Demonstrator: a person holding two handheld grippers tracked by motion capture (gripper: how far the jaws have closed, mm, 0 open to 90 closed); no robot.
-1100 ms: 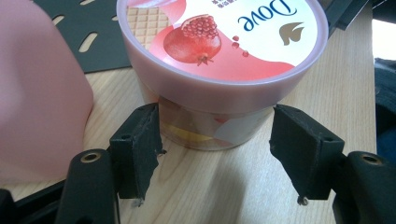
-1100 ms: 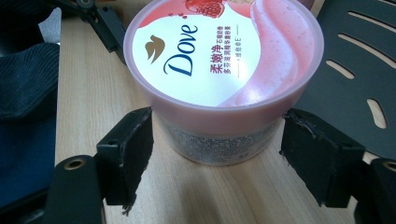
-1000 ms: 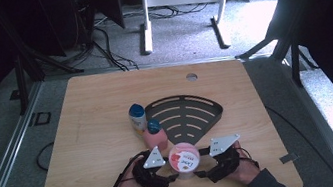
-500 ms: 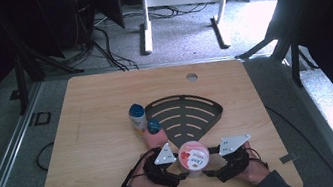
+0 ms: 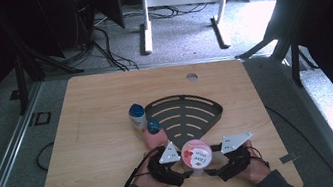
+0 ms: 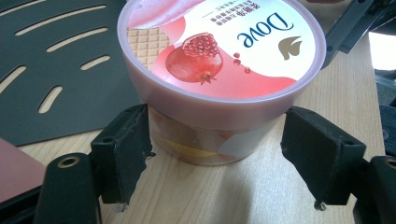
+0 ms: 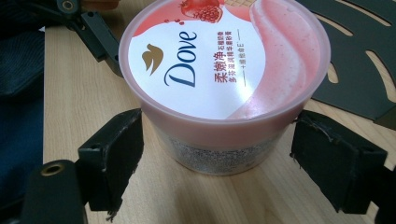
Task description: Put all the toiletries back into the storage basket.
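Note:
A pink Dove tub with a pomegranate lid stands upright on the wooden table, near its front edge. My left gripper reaches it from the left and my right gripper from the right. In the left gripper view the tub sits between the jaws of the left gripper, which have just been opening; the right pad stands clear of the tub wall. In the right gripper view the tub likewise stands between the just-opening jaws of the right gripper, with gaps on both sides.
A black fan-shaped slotted rack lies flat just behind the tub. A white bottle with a blue cap and a pink bottle with a blue cap stand to the rack's left. A cable hole sits near the far edge.
The tub and both grippers have shifted a little to the right along the table's front. Over the last half second they have stayed almost in place.

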